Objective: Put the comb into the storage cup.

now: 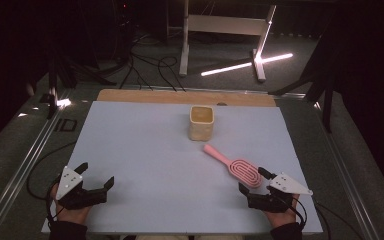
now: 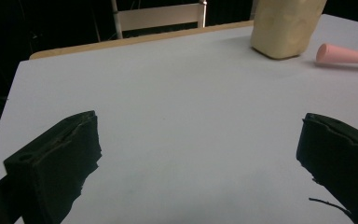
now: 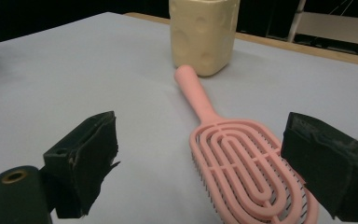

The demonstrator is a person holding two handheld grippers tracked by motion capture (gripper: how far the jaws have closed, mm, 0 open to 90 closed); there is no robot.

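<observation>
Slippage is the main worry at the right claw (image 1: pixel 254 181): its jaws stand wide apart with nothing between them, and the pink hairbrush (image 3: pixel 242 163) lies flat on the counter (image 1: pixel 145 165) just ahead, head near, handle pointing away. Closing on the open, ribbed head could let it skate or pivot. The left claw (image 1: pixel 96 176), likewise spread wide and empty, sits well apart from everything. Farther off, the handle tip ends just beside the cream cup (image 1: pixel 201 122), so a nudge forward could likely knock that over.
</observation>
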